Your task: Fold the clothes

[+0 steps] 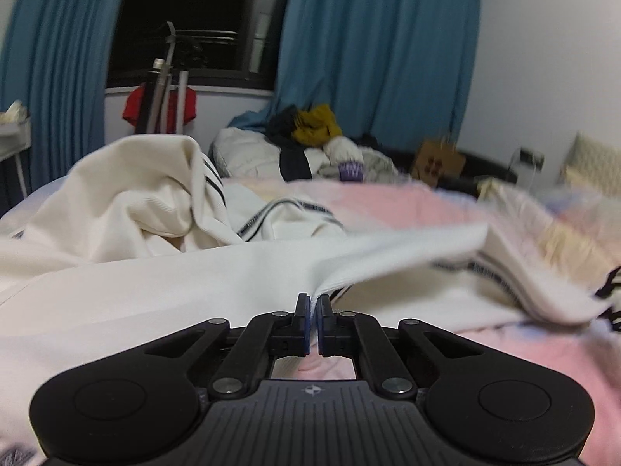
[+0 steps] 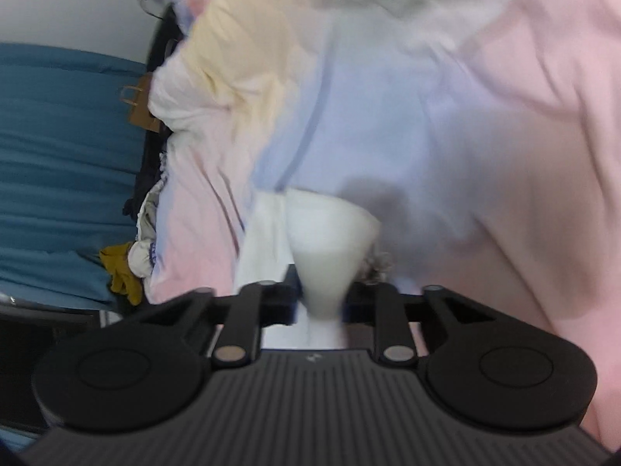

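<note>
At lower centre of both views, the cream garment (image 1: 271,272) is pinched by the left gripper (image 1: 314,303) and the right gripper (image 2: 324,295), apparently for folding.

The white garment (image 1: 163,272) lies spread and rumpled across a pink bedspread (image 1: 388,202). It is cream-white with thin dark stripes along its edges. One part is heaped up in loose folds at the far left; a flat edge is lifted off the bed, and another bunched fold (image 2: 326,248) is raised too.
</note>
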The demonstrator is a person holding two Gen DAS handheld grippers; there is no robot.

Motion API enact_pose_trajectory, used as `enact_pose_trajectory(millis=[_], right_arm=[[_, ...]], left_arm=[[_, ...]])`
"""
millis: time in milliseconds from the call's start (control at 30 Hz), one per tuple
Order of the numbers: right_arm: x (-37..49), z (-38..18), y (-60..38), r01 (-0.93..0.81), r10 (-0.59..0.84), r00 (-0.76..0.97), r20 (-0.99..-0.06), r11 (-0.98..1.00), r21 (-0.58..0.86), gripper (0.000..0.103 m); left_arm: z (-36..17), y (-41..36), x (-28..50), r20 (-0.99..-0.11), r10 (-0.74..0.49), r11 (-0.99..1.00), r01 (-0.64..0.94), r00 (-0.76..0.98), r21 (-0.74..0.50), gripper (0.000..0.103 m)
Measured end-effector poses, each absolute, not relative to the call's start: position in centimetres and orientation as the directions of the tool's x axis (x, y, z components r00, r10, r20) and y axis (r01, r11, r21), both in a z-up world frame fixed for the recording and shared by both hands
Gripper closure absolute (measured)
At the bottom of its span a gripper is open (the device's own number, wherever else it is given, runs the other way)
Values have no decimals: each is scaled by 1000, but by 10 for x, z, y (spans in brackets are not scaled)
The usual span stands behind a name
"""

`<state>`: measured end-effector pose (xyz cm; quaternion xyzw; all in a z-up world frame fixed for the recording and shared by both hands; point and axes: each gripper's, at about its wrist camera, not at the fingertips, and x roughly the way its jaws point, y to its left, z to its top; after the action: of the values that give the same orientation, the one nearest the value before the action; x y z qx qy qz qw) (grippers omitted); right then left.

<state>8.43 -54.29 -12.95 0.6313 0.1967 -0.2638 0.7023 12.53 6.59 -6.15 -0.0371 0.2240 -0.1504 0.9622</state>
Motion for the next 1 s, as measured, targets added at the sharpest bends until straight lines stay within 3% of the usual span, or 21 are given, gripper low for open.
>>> enact_pose_trajectory(millis=[100,300,400,533,600,700,733,800,867,1000], right_arm=[[89,-120,-555,550,-162,834,-527,178,816,92],[77,-71,-558,127,-152,986,-70,407,905,94],[69,-65,-558,238,-249,959,-133,460,855,94],[73,-111,-580,608,-295,791,-535,291,738,94],[74,-139,-589,697,-245,717,-653,217,684,94],[69,-152,-594,712,-230,702,-675,193,675,94],[69,-148,-591,714,-240,700,-673,215,666,94],[68,-140,-584,718,-260,696,-669,257,647,94],[69,-134,-578,718,-280,696,-661,293,632,94],[66,-128,-576,705,-289,709,-644,309,638,94]], left_arm=[[-48,71,95,-405,-319,948,281,857,-151,100],[-41,66,50,-443,-371,928,345,816,-142,100],[-52,61,40,-490,-373,926,348,788,-145,99],[-65,59,39,-551,-370,928,332,748,-172,97],[-67,63,41,-564,-368,930,303,739,-210,96],[-66,78,41,-585,-389,916,229,712,-330,84],[-64,85,41,-588,-401,905,204,702,-374,75],[-61,101,36,-589,-414,882,144,694,-449,72],[-58,123,28,-587,-417,847,62,694,-529,57],[-63,176,13,-569,-393,714,-149,723,-684,41]])
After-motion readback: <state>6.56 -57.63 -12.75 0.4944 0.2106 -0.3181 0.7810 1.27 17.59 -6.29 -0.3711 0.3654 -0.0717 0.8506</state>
